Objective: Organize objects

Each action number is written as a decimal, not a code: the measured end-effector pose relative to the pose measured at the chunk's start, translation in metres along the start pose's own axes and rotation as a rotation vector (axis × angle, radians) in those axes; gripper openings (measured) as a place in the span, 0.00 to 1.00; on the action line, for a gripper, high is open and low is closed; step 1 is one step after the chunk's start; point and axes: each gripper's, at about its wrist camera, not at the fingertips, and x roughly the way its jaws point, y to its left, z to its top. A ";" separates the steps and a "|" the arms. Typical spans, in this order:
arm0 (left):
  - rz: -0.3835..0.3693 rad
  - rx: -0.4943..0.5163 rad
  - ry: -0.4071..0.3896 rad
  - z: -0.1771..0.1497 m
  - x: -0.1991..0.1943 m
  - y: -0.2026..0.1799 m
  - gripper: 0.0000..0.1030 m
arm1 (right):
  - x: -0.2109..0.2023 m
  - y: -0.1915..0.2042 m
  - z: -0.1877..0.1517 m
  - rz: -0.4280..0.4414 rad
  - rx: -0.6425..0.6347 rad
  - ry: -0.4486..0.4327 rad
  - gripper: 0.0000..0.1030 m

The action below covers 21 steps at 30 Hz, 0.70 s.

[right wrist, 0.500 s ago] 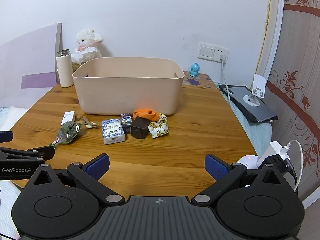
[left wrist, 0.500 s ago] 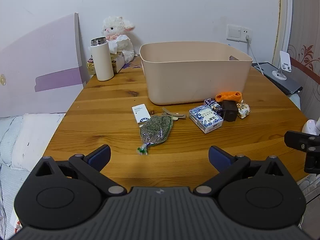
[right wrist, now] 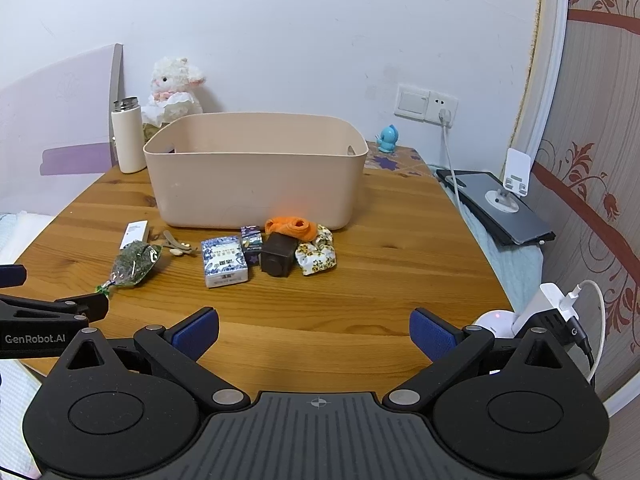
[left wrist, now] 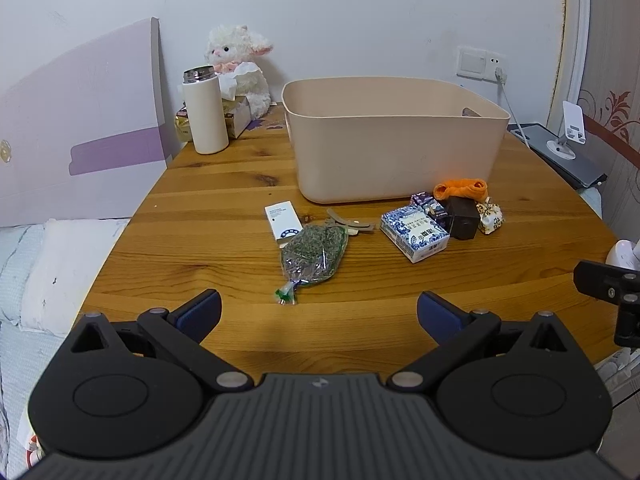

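Fingers on left gripper [left wrist: 319,309] are sitting wide apart, gripping nothing; right gripper [right wrist: 314,329] is doing the same. Both are hovering over the near table [left wrist: 224,256] edge, well short of the clutter, so my read is that no pick is underway yet.

Straight ahead of the left fingers, nearest item: herb bag [left wrist: 314,254], knotted end pointing back at the fingers. White box [left wrist: 283,223] is touching its far-left side, brown clips [left wrist: 352,225] lying just beyond. Ahead-right: blue pack [left wrist: 414,233], with a small purple box [left wrist: 429,205], dark cube [left wrist: 462,219], floral pouch [left wrist: 491,218] and orange cloth [left wrist: 461,189] bunching tight behind it. All are lying loose right in front of the bin [left wrist: 394,140], probably staged there so each one is a short lift over the near wall.

From the right fingers, the same cluster is sitting ahead-left, pack [right wrist: 224,262] closest, bag [right wrist: 134,263] far left beside the left gripper's body.

View differences: right camera is looking over the bin's [right wrist: 256,170] rim and showing bare inner walls; floor stays hidden in both. It alone is catching the blue figurine [right wrist: 387,139] behind the bin and the charger [right wrist: 554,308] at right. Left camera is showing the bag and white box label far more clearly. Flask [left wrist: 205,117] and plush [left wrist: 238,68] are sitting far left, behind everything.
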 end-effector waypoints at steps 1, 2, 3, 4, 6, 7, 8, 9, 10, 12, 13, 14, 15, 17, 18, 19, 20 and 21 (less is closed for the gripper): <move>0.000 0.000 0.000 0.000 0.000 0.000 1.00 | 0.000 0.000 0.000 -0.001 0.000 0.000 1.00; 0.000 0.002 -0.001 0.000 0.000 0.000 1.00 | 0.000 0.000 0.000 -0.002 0.000 0.000 1.00; 0.000 0.002 -0.001 0.000 0.000 -0.001 1.00 | -0.001 0.001 0.001 -0.003 -0.002 0.000 1.00; 0.001 0.001 0.000 0.000 0.000 -0.001 1.00 | 0.000 0.002 0.001 -0.004 -0.003 0.000 1.00; 0.002 0.001 0.001 0.000 0.000 -0.001 1.00 | 0.000 0.002 0.001 -0.004 -0.002 0.000 1.00; 0.003 0.001 0.002 0.000 0.000 -0.001 1.00 | 0.000 0.002 0.001 -0.003 -0.002 0.000 1.00; 0.005 0.000 0.004 0.000 0.001 -0.001 1.00 | 0.000 0.002 0.001 -0.003 -0.002 0.001 1.00; 0.005 -0.001 0.007 0.000 0.001 0.000 1.00 | 0.000 0.002 0.001 -0.003 -0.003 0.001 1.00; 0.005 -0.002 0.010 0.000 0.002 0.000 1.00 | 0.000 0.002 0.001 -0.003 -0.005 0.001 1.00; 0.007 -0.006 0.009 0.001 0.002 0.001 1.00 | -0.001 0.002 0.002 -0.004 -0.008 -0.001 1.00; 0.009 -0.008 0.008 0.001 0.002 0.002 1.00 | 0.000 0.002 0.003 -0.005 -0.010 -0.001 1.00; 0.010 -0.010 0.007 0.002 0.002 0.003 1.00 | 0.000 0.002 0.004 -0.005 -0.011 -0.002 1.00; 0.012 -0.011 0.007 0.002 0.002 0.003 1.00 | 0.000 0.003 0.004 -0.005 -0.012 -0.002 1.00; 0.013 -0.012 0.009 0.003 0.004 0.004 1.00 | 0.001 0.003 0.004 -0.006 -0.012 -0.001 1.00; 0.013 -0.011 0.010 0.003 0.004 0.004 1.00 | 0.000 0.003 0.004 -0.006 -0.012 0.000 1.00; 0.013 -0.012 0.012 0.003 0.005 0.004 1.00 | 0.000 0.003 0.004 -0.006 -0.012 0.001 1.00; 0.012 -0.012 0.014 0.003 0.006 0.005 1.00 | 0.001 0.003 0.005 -0.007 -0.013 0.002 1.00; 0.011 -0.013 0.016 0.003 0.007 0.005 1.00 | 0.002 0.003 0.006 -0.008 -0.013 0.004 1.00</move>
